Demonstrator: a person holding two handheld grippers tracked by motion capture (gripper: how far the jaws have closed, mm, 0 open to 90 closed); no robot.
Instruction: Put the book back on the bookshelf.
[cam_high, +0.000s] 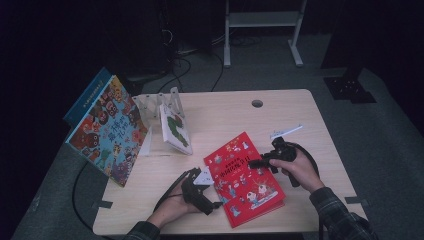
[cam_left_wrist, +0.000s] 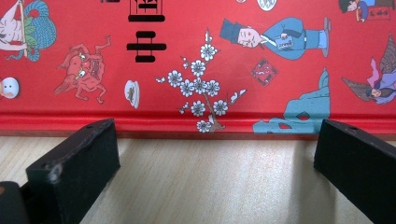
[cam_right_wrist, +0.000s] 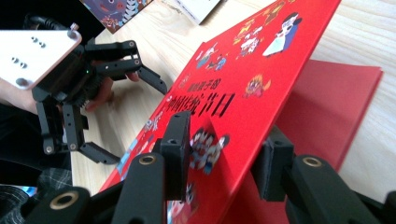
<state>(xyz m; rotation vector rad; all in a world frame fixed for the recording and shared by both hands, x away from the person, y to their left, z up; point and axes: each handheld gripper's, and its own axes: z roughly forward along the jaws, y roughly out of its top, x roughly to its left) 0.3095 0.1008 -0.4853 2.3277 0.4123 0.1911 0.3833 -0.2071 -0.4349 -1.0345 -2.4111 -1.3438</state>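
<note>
- Book (cam_high: 245, 180), red, lies flat-ish near the front of the table (cam_high: 300, 115) in the high view, between the two hands.
- Left gripper (cam_high: 207, 187) sits at the book's left edge; right gripper (cam_high: 255, 164) reaches over its upper right part.
- A rack (cam_high: 160, 107) at the back left holds one thin book (cam_high: 175, 130), and a big book (cam_high: 107, 130) leans beside it; they are well apart from the red one.
- Left gripper view: the jaws stand wide open on either side of bare tabletop (cam_left_wrist: 210, 186), level with the surface.
- The book's spine edge (cam_left_wrist: 210, 123) runs straight across just ahead of them, not touched.
- Right gripper view: the cover (cam_right_wrist: 261, 84) is raised at a slant off the red leaf (cam_right_wrist: 336, 107) under it.
- The cover's edge passes between the jaws of the right gripper (cam_right_wrist: 224, 158), one pad above and one below.
- The gap is far wider than the cover, so I read these jaws as open around it, not clamped.
- The left gripper (cam_right_wrist: 135, 123) shows farther off, spread open at the far edge.
- Progress, as I judge it: the cover is lifted partway, so opening is begun.
- What is left: swing the cover fully over and lay it down, with the left gripper steadying the spine if needed.
</note>
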